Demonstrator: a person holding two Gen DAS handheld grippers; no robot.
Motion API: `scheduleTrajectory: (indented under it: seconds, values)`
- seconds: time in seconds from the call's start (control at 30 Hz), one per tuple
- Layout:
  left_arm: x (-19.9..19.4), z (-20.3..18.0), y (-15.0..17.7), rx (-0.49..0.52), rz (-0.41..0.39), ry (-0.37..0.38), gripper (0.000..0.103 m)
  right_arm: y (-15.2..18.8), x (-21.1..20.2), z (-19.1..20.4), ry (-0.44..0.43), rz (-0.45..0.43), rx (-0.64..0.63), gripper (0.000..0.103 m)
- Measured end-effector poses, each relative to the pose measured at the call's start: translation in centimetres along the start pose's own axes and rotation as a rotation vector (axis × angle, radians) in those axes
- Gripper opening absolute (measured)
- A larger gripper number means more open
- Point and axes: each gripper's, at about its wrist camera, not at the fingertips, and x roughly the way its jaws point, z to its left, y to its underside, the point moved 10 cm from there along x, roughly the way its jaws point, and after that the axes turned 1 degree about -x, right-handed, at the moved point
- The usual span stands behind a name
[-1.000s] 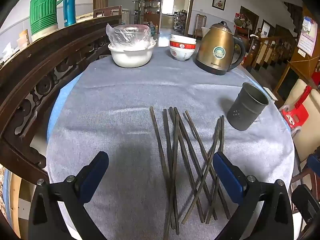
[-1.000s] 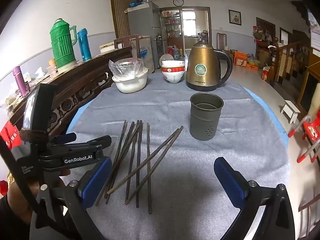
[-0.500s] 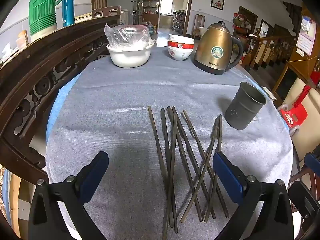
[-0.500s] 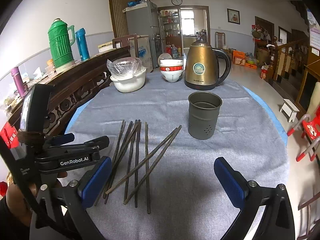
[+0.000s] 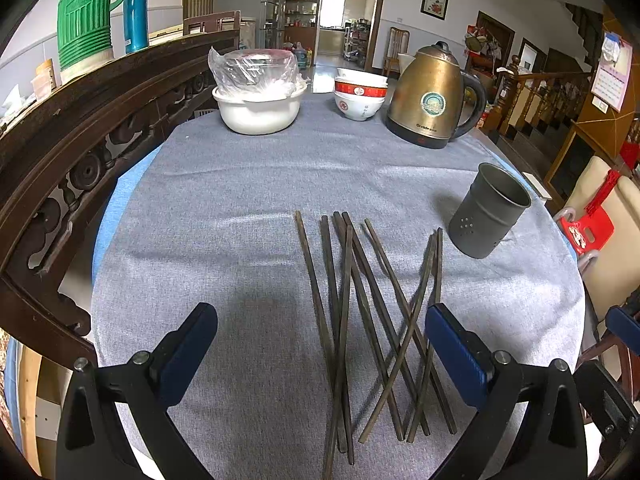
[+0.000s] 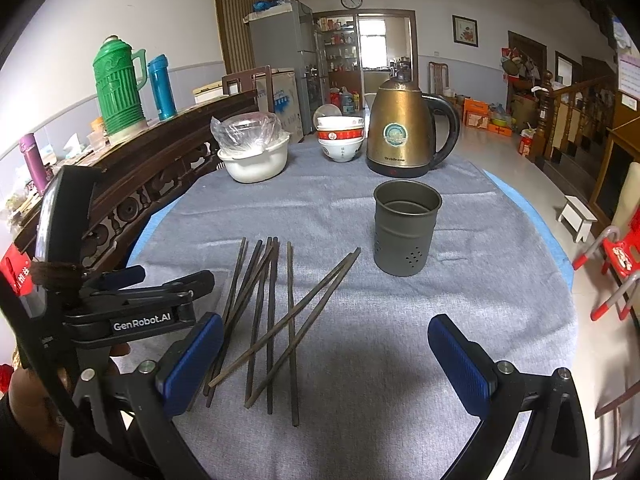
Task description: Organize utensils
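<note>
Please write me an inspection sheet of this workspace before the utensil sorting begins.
Surface: round table under a grey cloth, blue edge showing.
Job's things: dark chopsticks lie loose and crossed on the cloth; grey perforated holder cup stands upright beside them and looks empty.
Clutter: gold kettle, stacked bowls, white bowl with plastic bag at the far edge.
Grippers: left gripper open, holding nothing; right gripper open, holding nothing.
Cables: nothing seen.
Surroundings: carved wooden rail beside the table, carrying a green thermos and a blue flask.
</note>
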Motion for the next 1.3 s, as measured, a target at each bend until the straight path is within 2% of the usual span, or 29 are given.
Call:
scheduleTrajectory:
  seconds: [0.47, 0.77, 1.03, 1.2, 1.3]
  values:
    - [-0.1, -0.1, 0.1, 0.002, -0.001, 0.0, 0.103, 0.2, 0.0, -0.1, 0.01, 0.014, -0.007, 0.103]
    - [-0.1, -0.2, 0.3, 0.003, 0.001, 0.001, 0.103, 0.3, 0.1, 0.3, -0.024, 0.023, 0.006, 0.103]
    - [-0.2, 0.2, 0.1, 0.004, 0.0, -0.002, 0.103, 0.1, 0.1, 0.1, -0.022, -0.001, 0.002, 0.103]
    - [0.1, 1.3, 0.3, -0.011, 0.006, -0.017, 0.103, 0.7, 0.9, -1.2, -0.038, 0.042, 0.052, 0.103]
    - [0.3, 2.3, 0.5, -0.026, 0.014, -0.028, 0.103, 1.5, 2.0, -2.3, -0.093, 0.089, 0.139, 0.101]
